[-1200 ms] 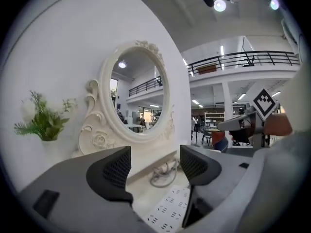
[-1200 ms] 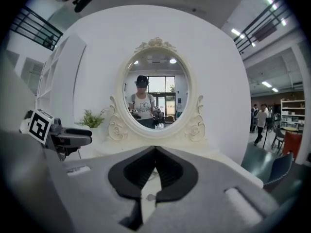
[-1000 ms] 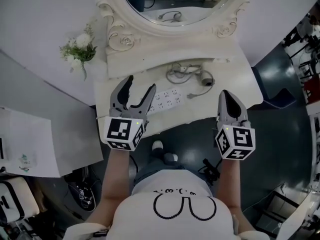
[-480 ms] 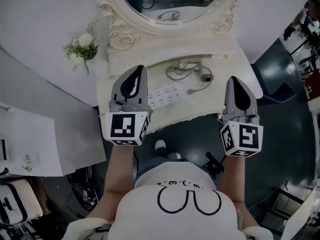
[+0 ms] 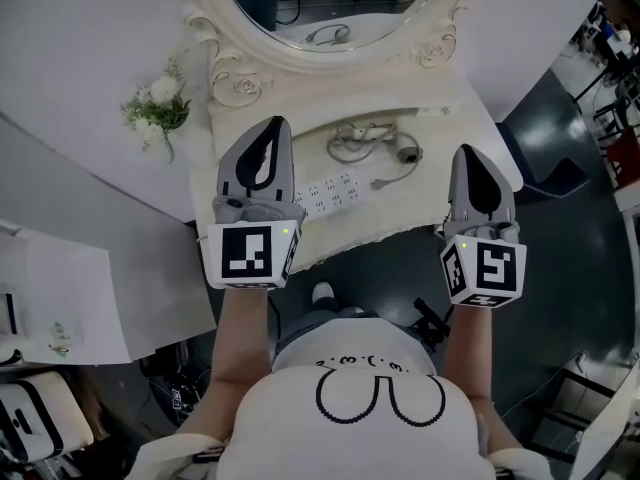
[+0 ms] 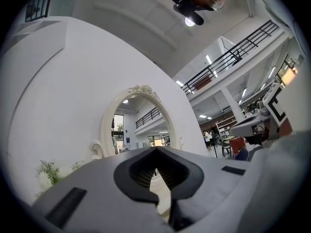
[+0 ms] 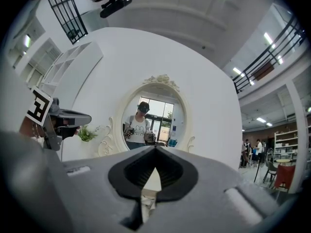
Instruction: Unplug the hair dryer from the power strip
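In the head view the white power strip lies on the cream dressing table, its left end hidden behind my left gripper. A coiled grey cord lies behind the strip, and one loose end rests just right of the strip, apart from it. I cannot make out the hair dryer itself. My left gripper is shut and empty above the strip's left end. My right gripper is shut and empty over the table's right front. Both gripper views show closed jaws, the left gripper and the right gripper, with nothing between them.
An oval mirror in an ornate cream frame stands behind the table against a white wall. A small bunch of white flowers sits to the left. The dark floor lies right of the table, and a white board lies at the left.
My left gripper's jaws went from open to shut with nothing in them. Both grippers rose and now point more level, towards the mirror.
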`<state>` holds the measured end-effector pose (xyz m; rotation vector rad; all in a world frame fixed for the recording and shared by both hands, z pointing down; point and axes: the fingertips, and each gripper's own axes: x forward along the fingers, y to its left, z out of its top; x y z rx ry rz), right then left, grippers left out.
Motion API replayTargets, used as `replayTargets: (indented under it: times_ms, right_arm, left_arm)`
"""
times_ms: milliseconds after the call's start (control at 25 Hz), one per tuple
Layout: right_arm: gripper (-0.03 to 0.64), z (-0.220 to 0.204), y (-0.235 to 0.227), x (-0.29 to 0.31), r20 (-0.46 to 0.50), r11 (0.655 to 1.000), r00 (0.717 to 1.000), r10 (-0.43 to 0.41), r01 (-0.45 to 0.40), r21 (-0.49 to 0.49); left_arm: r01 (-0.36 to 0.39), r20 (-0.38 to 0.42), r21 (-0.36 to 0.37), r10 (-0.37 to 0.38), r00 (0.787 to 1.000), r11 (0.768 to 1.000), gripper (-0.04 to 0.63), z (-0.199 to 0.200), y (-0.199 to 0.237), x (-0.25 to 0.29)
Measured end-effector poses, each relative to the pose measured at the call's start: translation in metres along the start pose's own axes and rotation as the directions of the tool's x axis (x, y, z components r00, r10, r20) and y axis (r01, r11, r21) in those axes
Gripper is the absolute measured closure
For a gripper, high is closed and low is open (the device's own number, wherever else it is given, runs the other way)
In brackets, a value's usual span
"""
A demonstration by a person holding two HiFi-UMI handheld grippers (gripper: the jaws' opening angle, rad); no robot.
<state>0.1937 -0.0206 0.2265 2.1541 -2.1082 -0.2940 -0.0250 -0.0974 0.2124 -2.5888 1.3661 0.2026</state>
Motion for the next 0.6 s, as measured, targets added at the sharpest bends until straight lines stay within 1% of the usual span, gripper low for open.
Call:
replayTargets:
  times_ms: [120,600]
  right_arm:
    - [0.617,-0.002,-0.001,0.002,-0.005,1.0,1.0,0.0,0.0,-0.005]
    - [0.617,-0.01,0.001,0.016,-0.013,1.0,1.0,0.014,-0.014,-0.005]
  left_arm:
    - [0.0,0.003,0.021,0.0,1.0,1.0,0.598,-0.001,-0.001,0.002]
    - [-0.011,0.01,0.014,0.011,1.0,1.0,0.598,-0.004,0.003,0.01]
